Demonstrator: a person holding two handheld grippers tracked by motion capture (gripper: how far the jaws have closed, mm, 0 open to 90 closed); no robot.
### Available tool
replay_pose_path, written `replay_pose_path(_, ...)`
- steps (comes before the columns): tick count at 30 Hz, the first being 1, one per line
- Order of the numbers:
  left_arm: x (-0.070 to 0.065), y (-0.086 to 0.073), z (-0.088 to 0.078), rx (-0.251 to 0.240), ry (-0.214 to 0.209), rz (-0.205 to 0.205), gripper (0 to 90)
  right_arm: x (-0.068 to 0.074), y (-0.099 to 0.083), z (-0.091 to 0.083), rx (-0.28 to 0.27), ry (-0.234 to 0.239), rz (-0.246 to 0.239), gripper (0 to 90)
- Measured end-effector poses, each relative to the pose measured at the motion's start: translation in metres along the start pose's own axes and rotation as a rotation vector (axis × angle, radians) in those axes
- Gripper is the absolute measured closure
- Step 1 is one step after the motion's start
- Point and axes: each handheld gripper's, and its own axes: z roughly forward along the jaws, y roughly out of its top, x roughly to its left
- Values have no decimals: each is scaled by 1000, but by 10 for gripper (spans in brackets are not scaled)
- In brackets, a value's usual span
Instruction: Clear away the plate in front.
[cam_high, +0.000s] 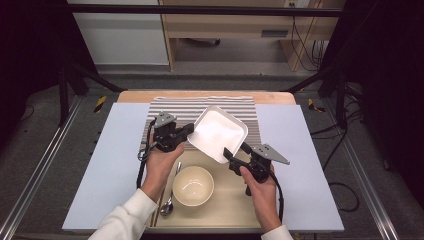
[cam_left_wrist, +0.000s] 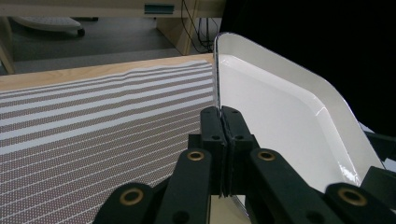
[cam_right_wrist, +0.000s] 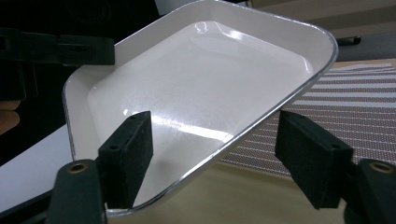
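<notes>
Glossy white rounded-square tray (cam_high: 220, 134) in left tool (cam_high: 186, 131)'s clamp, right tool (cam_high: 234, 154) wide astride its rim.

- A lab-like recording room rather than a home.
- A black metal frame (cam_high: 75, 75) stands around the table (cam_high: 115, 165).
- Loose cables (cam_high: 305, 45) trail over grey carpet (cam_high: 40, 145).
- A plain wooden desk (cam_high: 225, 25) stands behind.

beyond the far edge of your table (cam_high: 125, 97), grey carpet (cam_high: 45, 145) runs to a white wall panel (cam_high: 125, 40) and a pale wooden desk (cam_high: 225, 25), cables (cam_high: 305, 45) hanging at its right; black frame bars (cam_high: 200, 10) cross overhead, darkness on both sides.
</notes>
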Motion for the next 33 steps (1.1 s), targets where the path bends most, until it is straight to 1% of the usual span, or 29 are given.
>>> replay_pose_path(1, 0, 0, 0, -2, 5, -1, 887, 1, 0, 0, -1, -4, -13, 342)
replay_pose_path(4, -1, 0, 1, -3, 23, 0, 886, 2, 0, 1, -4, -30, -30, 409)
replay_pose_path(9, -5, -6, 1, 1, 40, -7, 882, 0, 2, 2, -19, -67, 1, 623)
replay_pose_path(10, -5, -8, 1, -1, 39, -10, 880, -2, 3, 1, -20, -75, 5, 647)
replay_pose_path(12, -6, -11, 0, 2, 22, -27, 873, -3, 7, 1, -30, -99, 10, 707)
replay_pose_path(15, -9, -15, 0, -4, 9, -32, 867, -4, 12, 0, -76, -144, 2, 799)
replay_pose_path(18, -10, -18, 0, -13, -5, -39, 860, -5, 20, 1, -111, -160, 26, 852)
replay_pose_path(20, -11, -19, 0, -28, -15, -40, 852, -5, 25, 1, -129, -161, 43, 873)
replay_pose_path(21, -12, -20, -1, -31, -19, -30, 841, -5, 28, 2, -132, -169, 34, 878)
replay_pose_path(23, -15, -21, -2, -54, -27, 2, 803, -5, 32, 2, -140, -179, 40, 886)
replay_pose_path(25, -17, -21, -5, -80, -26, 26, 701, -8, 37, 3, -138, -176, 53, 889)
replay_pose_path(27, -18, -22, -11, -109, -30, 44, 623, -12, 40, 3, -124, -187, 63, 889)
replay_pose_path(31, -11, -23, -24, -155, -10, 59, 446, -24, 43, -2, -79, -225, 69, 889)
replay_pose_path(33, -6, -24, -30, -164, 13, 86, 373, -29, 42, -7, -58, -246, 78, 890)
